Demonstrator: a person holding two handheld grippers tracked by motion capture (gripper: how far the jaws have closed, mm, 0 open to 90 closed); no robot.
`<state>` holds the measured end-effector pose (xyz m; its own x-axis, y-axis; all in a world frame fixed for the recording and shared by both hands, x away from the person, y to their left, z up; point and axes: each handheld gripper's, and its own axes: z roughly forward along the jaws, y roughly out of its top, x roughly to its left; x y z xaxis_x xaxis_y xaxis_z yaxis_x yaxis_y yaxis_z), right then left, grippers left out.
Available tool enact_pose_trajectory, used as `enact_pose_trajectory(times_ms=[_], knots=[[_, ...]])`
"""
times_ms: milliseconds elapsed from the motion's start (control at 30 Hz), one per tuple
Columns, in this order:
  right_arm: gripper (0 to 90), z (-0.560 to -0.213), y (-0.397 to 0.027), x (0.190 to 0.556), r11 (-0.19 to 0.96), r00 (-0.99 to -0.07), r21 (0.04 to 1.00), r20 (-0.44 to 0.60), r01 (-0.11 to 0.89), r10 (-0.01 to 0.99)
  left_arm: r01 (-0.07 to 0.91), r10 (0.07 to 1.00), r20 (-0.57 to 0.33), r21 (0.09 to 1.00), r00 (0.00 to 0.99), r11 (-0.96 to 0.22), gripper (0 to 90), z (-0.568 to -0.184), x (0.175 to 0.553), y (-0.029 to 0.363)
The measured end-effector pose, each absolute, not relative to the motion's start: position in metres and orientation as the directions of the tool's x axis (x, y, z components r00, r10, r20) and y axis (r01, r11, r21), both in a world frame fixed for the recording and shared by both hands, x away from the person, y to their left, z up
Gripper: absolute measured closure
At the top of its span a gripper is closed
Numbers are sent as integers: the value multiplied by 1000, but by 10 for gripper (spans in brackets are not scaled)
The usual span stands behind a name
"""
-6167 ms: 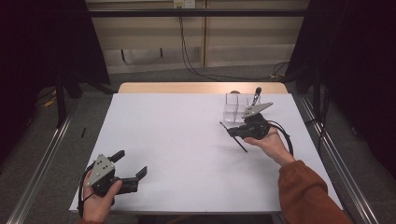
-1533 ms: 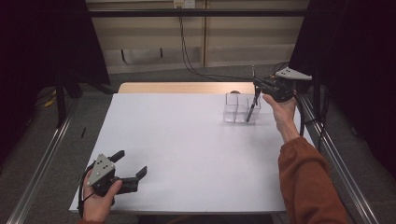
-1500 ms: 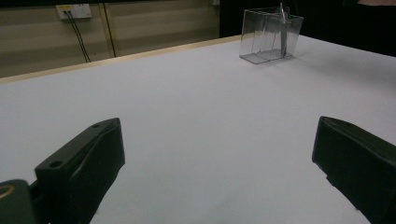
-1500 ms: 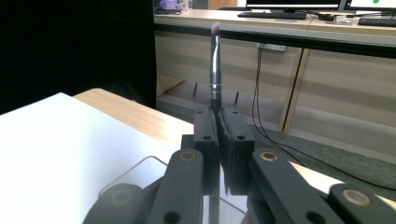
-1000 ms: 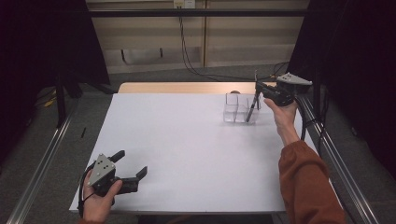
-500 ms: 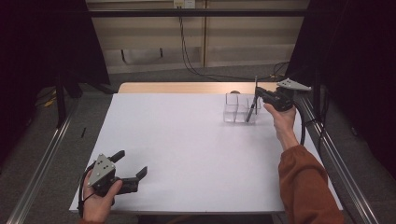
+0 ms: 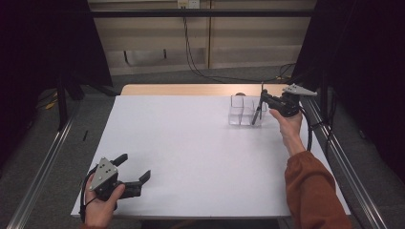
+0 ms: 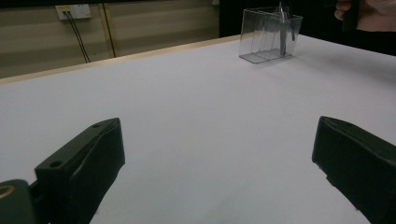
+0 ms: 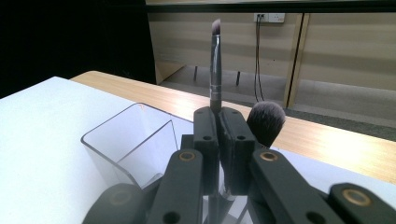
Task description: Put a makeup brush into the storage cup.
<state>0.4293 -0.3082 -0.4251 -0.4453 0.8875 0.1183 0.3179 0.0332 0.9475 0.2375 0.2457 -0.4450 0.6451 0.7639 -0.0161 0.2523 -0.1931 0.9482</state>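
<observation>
A clear plastic organizer (image 7: pixel 240 114) with open compartments stands at the table's far right; it also appears in the left gripper view (image 8: pixel 261 37) and the right gripper view (image 9: pixel 128 140). My right gripper (image 7: pixel 264 99) hovers at its right end, shut on a thin dark makeup brush (image 7: pixel 258 110) held upright. The brush's lower end dips into the organizer's right side. In the right gripper view the jaws (image 9: pixel 222 119) clamp the brush handle (image 9: pixel 215 65), bristles up. My left gripper (image 7: pixel 136 165) rests at the front left, open and empty (image 8: pixel 217 158).
A fluffy dark brush head (image 9: pixel 266 121) rises just behind my right jaws. The white table top (image 7: pixel 191 143) spreads between the two hands. A wooden strip (image 7: pixel 181 89) runs along the far edge, and metal rails (image 7: pixel 334 152) flank the table.
The right gripper has carried the brush from the table up over the organizer, then lowered it slightly, so its lower end now sits in the organizer. The left gripper has not moved.
</observation>
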Motion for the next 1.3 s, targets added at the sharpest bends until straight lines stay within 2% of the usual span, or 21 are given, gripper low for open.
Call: enact_pose_trajectory(times_ms=[333,533,633,733,800,867,967,1200,1267,1300], knots=[[858,-426,-308,429,37,-447,946,117,322,887,253,764,-18,949,645,-190,24,-445,237,246],[829,-426,-309,429,36,-449,946,120,323,886,255,764,-21,948,645,-190,24,-445,238,245],[782,-426,-310,428,35,-447,946,119,321,887,257,765,-22,948,644,-189,24,-445,238,245],[700,-427,-309,425,35,-446,946,119,322,887,256,764,-19,948,645,-191,23,-445,238,245],[601,-427,-308,424,37,-448,946,118,322,886,257,766,-20,947,642,-191,24,-445,239,245],[556,-426,-308,423,36,-453,946,120,321,883,258,768,-22,948,640,-188,23,-445,239,245],[424,-425,-307,421,40,-460,949,115,313,881,259,766,-25,948,642,-186,23,-445,241,244],[231,-426,-302,417,46,-479,948,116,314,870,274,772,-28,943,635,-191,23,-448,244,243],[93,-425,-301,417,43,-458,943,119,329,881,274,771,-32,943,636,-187,23,-447,244,244],[63,-424,-299,416,31,-439,944,124,330,890,273,771,-31,944,636,-187,23,-447,244,244]])
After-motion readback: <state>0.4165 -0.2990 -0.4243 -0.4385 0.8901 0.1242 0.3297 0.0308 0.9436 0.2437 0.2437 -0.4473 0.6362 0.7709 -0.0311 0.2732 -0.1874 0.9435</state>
